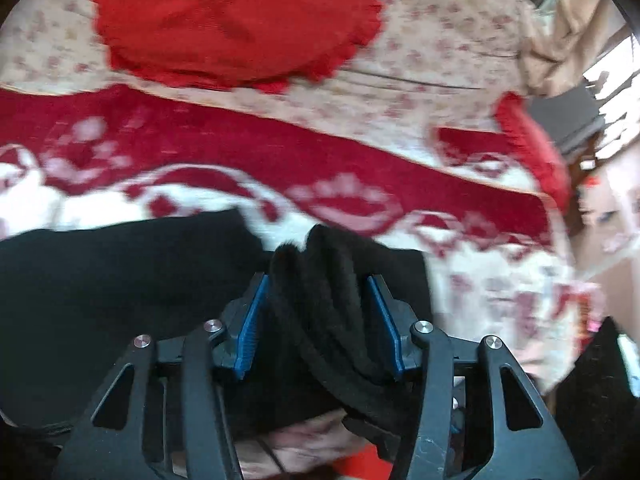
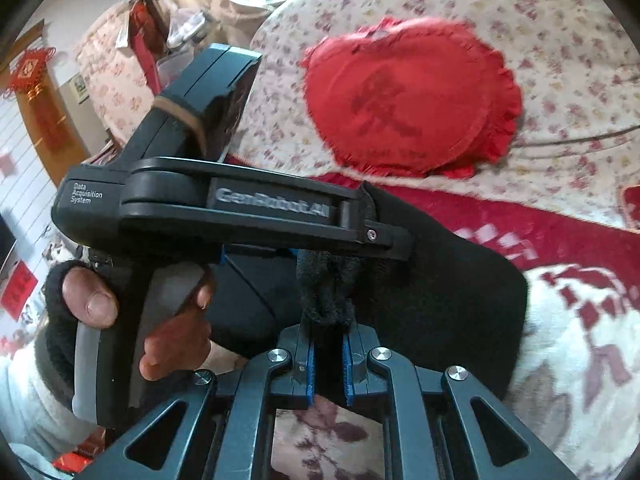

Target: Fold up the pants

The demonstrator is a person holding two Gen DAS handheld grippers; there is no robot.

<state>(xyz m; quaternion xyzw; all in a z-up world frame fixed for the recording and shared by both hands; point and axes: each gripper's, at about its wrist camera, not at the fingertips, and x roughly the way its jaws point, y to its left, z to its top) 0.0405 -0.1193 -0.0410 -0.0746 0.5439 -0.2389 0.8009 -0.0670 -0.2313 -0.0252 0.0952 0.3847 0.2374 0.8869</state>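
The black pants (image 1: pixel 100 288) lie on a red and white patterned blanket (image 1: pixel 280 160) on the bed. My left gripper (image 1: pixel 318 280) is shut on a thick bunched fold of the pants, its blue pads (image 1: pixel 250 328) pressing the cloth from both sides. My right gripper (image 2: pixel 329 340) is shut on another bunch of the same black pants (image 2: pixel 440 280), held between its blue pads (image 2: pixel 310 368). In the right wrist view the left gripper's body (image 2: pixel 224 208) lies just ahead and to the left, with the person's hand (image 2: pixel 96 300) on its handle.
A round red cushion (image 1: pixel 236 20) lies on the floral sheet (image 1: pixel 440 40) beyond the blanket; it also shows in the right wrist view (image 2: pixel 408 100). A second red cushion (image 1: pixel 532 148) sits at the bed's right edge. Room furniture and red wall hangings (image 2: pixel 32 76) lie beyond the bed.
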